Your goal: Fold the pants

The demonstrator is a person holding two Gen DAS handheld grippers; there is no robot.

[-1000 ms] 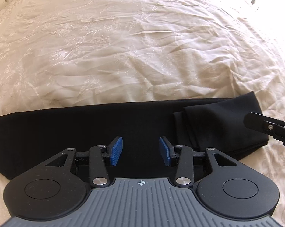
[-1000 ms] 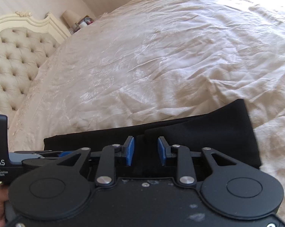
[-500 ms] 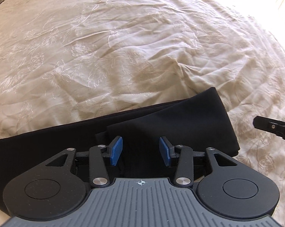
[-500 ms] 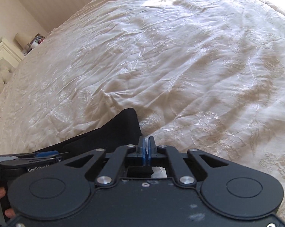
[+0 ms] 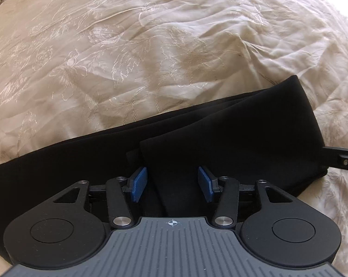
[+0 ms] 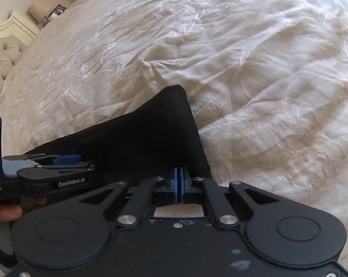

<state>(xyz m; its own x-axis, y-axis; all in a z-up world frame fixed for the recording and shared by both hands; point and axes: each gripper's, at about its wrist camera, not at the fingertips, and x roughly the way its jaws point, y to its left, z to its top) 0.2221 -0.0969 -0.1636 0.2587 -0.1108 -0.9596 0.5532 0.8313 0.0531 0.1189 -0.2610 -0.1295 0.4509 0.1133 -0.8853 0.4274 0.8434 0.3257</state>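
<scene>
Black pants (image 5: 220, 138) lie in a long folded strip across the cream bedspread (image 5: 151, 46), with one end doubled over on top at the right. My left gripper (image 5: 172, 183) hangs low over that doubled end. Its jaws are opening, the blue pads stand apart, and the flap's edge runs between them without being pinched. In the right wrist view, my right gripper (image 6: 179, 182) sits at the right edge of the pants (image 6: 151, 133). Its pads are almost together and just starting to open, and I see no cloth between them.
A person's hand (image 6: 3, 217) holds the left gripper's handle at the lower left. The tufted headboard (image 6: 0, 55) and a lamp (image 6: 36, 10) are at the far left. The wrinkled bedspread (image 6: 266, 80) stretches away beyond the pants.
The left gripper slid right along the pants to the doubled end and sank closer, its pads now wider. The right gripper shut, swung past the pants' right edge, then came back over it.
</scene>
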